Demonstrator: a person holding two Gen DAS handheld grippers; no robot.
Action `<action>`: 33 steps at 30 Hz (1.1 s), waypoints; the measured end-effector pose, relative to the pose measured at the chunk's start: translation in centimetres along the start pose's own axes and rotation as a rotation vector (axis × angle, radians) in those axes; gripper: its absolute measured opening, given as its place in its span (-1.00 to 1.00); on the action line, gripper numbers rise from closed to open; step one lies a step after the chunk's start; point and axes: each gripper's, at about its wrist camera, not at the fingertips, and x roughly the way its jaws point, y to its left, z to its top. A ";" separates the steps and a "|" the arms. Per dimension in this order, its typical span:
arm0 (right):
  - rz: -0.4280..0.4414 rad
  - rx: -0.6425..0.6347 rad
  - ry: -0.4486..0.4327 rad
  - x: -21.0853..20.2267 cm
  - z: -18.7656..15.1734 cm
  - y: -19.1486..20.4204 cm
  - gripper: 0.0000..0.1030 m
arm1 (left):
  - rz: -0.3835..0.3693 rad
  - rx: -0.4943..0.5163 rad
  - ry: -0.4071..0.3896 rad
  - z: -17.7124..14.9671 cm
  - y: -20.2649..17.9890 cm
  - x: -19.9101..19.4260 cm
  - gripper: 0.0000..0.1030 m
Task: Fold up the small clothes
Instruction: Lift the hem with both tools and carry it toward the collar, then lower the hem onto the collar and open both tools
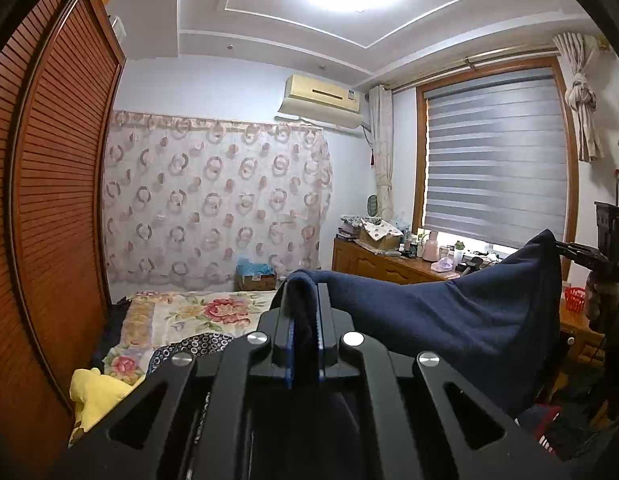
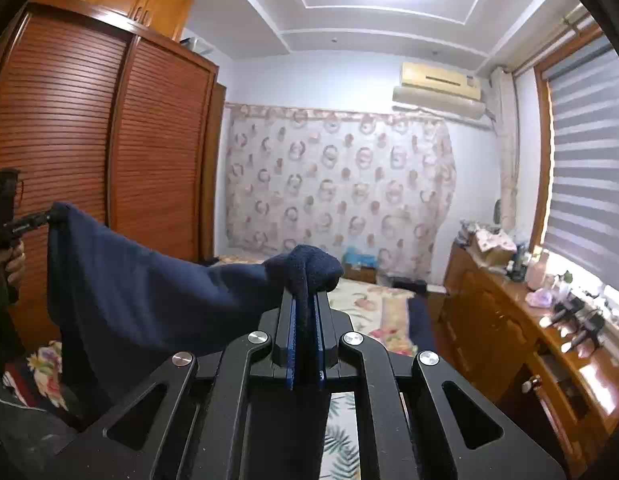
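Observation:
A navy blue garment (image 1: pixel 449 320) hangs stretched in the air between both grippers, high above the bed. My left gripper (image 1: pixel 305 292) is shut on one corner, a bunch of the cloth poking up between its blue pads. In the right wrist view my right gripper (image 2: pixel 305 300) is shut on the opposite corner of the garment (image 2: pixel 149 296), with a rounded wad of fabric over its tips. Each view shows the other gripper at the garment's far corner: the right gripper (image 1: pixel 565 250) at the right edge, the left gripper (image 2: pixel 49 216) at the left edge with a hand (image 2: pixel 11 266) on its handle.
Below lies a bed with a floral cover (image 1: pixel 197 312) and a yellow garment (image 1: pixel 97 396) at its near left. A louvred wooden wardrobe (image 2: pixel 89 152) stands on the left. A cluttered wooden dresser (image 2: pixel 521 320) runs under the window blind (image 1: pixel 493 160) on the right.

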 end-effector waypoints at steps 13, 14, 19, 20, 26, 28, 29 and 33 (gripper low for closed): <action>-0.072 0.023 0.186 13.2 -4.1 -5.2 -0.91 | 0.095 -0.011 0.278 -8.2 4.6 20.2 -0.80; -0.088 0.021 0.223 16.0 -5.2 -5.8 -0.91 | 0.119 -0.006 0.331 -9.6 5.3 22.5 -0.75; -0.179 0.050 0.414 28.6 -11.7 -8.3 -0.57 | 0.129 -0.057 0.470 -14.0 5.7 25.9 -0.47; -0.198 0.053 0.446 30.0 -12.9 -8.6 -0.51 | 0.121 -0.052 0.478 -14.7 5.2 25.4 -0.44; -0.137 0.114 0.500 29.3 -17.8 -8.2 -0.21 | 0.068 -0.045 0.523 -17.1 2.2 21.6 -0.27; -0.116 0.142 0.497 27.7 -18.6 -7.2 -0.11 | 0.054 -0.050 0.537 -17.8 1.7 20.9 -0.24; -0.102 0.154 0.496 26.8 -19.1 -6.7 -0.07 | 0.047 -0.049 0.552 -18.6 1.0 20.4 -0.24; -0.051 0.198 0.532 24.2 -22.2 -4.6 -0.06 | 0.032 -0.047 0.612 -21.1 0.3 19.7 -0.24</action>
